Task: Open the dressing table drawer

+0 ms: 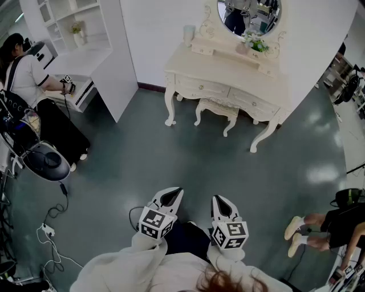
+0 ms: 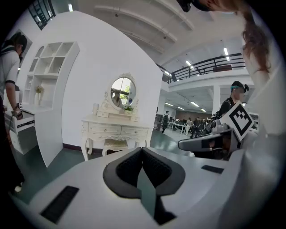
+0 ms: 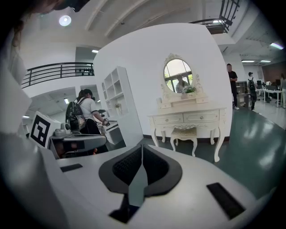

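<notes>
The cream dressing table (image 1: 228, 68) stands against the far white wall, well ahead of me, with an oval mirror (image 1: 248, 14) on top. Its left drawer (image 1: 201, 88) and right drawer (image 1: 254, 103) both sit flush in the front. A matching stool (image 1: 217, 108) is tucked under it. My left gripper (image 1: 171, 195) and right gripper (image 1: 221, 203) hover side by side near my body, both shut and holding nothing. The table shows small and distant in the left gripper view (image 2: 117, 129) and in the right gripper view (image 3: 190, 117). In both views the jaws meet, left gripper (image 2: 142, 150), right gripper (image 3: 141, 147).
Grey-green floor (image 1: 188, 159) lies between me and the table. A white shelf unit and desk (image 1: 91, 51) stand at the left, with a seated person (image 1: 25, 80) beside it. A black stand (image 1: 45, 162) and cables (image 1: 51, 234) lie at the left; another person's legs (image 1: 308, 228) are at the right.
</notes>
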Demonstrator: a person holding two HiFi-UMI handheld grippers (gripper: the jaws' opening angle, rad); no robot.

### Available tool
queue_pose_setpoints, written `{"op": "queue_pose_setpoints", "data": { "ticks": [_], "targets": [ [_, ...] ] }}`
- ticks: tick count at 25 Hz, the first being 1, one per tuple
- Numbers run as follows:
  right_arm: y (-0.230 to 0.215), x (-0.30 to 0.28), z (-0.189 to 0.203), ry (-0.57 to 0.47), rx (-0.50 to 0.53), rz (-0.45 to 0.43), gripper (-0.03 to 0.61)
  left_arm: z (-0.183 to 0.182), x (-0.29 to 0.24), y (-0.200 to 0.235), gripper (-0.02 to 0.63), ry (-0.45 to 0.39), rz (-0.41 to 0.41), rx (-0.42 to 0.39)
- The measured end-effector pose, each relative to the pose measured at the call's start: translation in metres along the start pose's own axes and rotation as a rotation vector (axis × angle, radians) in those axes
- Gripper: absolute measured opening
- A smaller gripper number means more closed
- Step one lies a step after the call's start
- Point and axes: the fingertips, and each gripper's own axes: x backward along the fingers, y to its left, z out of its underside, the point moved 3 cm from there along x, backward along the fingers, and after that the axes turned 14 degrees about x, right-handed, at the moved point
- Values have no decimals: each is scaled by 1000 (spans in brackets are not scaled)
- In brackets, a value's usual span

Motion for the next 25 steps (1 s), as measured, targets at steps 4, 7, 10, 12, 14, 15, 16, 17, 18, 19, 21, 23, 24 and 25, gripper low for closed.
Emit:
{"op": "queue_pose_setpoints", "data": {
  "ticks": [4,7,10,12,14,15,16,17,18,19,21,23,24,25],
  "targets": [
    [6,6,5,11,-4,-12,38,5,8,-5,17,3,-11,-2],
    [7,7,8,3,-9,-10,38,11,10,-5,17,3,-16,1],
    [8,10,10,2,-12,-7,38,14,15,-7,17,1,-24,5],
    [9,13,11,10,-15,-7,38,14,17,-9,17,-5,-29,4],
    [7,14,13,13,-19,-4,38,14,17,-11,17,-10,-32,0],
    [6,15,14,10,-20,-2,38,15,16,-11,17,-12,-32,-3],
    [5,16,14,5,-21,0,38,16,16,-12,17,-13,-32,-5],
    [3,17,15,0,-21,3,38,17,16,-14,17,-13,-32,-7],
    [2,19,14,-4,-22,6,38,17,16,-16,17,-14,-31,-9],
    [0,20,13,-9,-23,7,38,17,16,-18,17,-16,-30,-13],
    [-2,21,11,-16,-27,5,38,13,15,-22,17,-20,-28,-22],
    [-2,19,8,-19,-27,-5,38,11,14,-23,17,-20,-29,-28],
    [-2,16,7,-19,-25,-12,38,11,13,-23,17,-19,-31,-30],
    [-2,14,6,-18,-21,-19,38,10,13,-22,17,-19,-35,-30]
  ]
}}
